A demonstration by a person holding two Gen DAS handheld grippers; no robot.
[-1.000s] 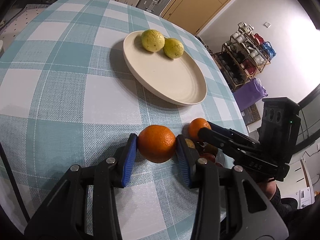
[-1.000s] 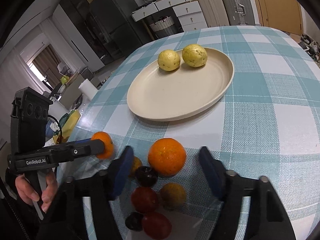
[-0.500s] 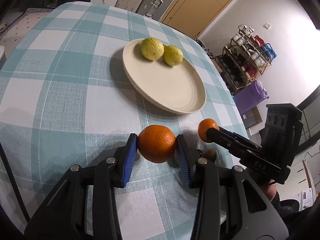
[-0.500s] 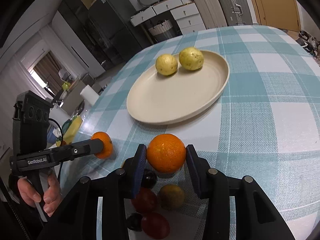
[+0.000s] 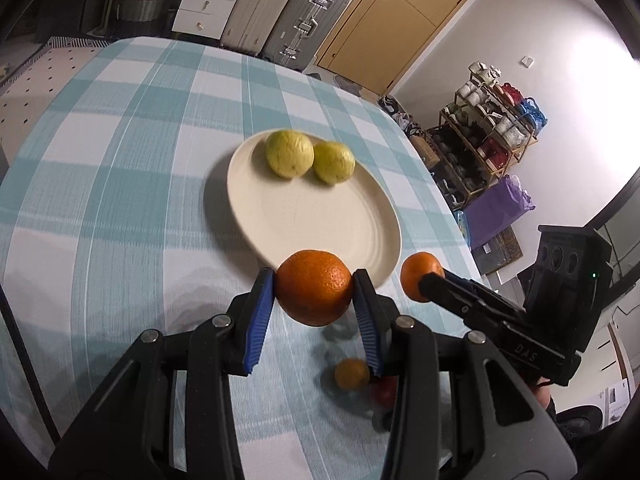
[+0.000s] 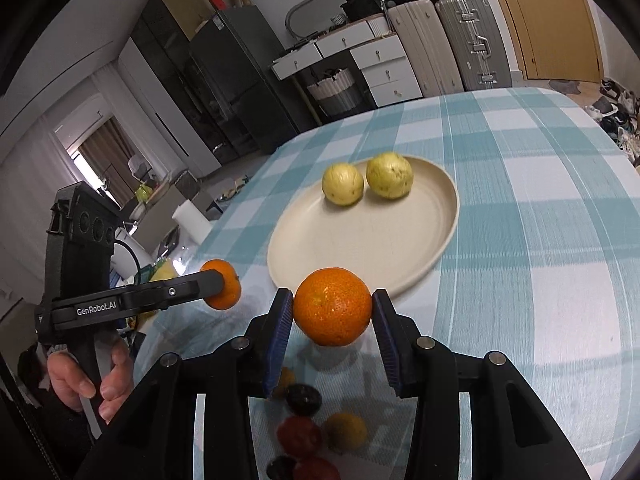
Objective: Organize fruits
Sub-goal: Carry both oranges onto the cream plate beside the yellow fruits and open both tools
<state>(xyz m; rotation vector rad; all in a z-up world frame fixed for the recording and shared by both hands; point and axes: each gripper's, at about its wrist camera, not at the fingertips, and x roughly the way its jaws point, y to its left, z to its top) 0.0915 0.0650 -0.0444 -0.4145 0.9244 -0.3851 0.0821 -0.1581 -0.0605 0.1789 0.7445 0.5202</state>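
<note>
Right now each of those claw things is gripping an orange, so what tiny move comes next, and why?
Probably carry both forward over the cream plate. The left gripper and right gripper each clamp an orange in the air, short of the plate's near rim. Two yellow-green fruits sit at its far side; the near part is bare, so there looks to be room.

Tablecloth (image 5: 120,184): teal-and-white check. Plate (image 5: 320,220): plain cream, carrying two yellow-green fruits (image 5: 289,153) with dark speckles. Both oranges (image 5: 313,293) (image 6: 332,312): bright orange, dimpled; gripper pads (image 5: 259,316): ribbed blue on black frames.
</note>
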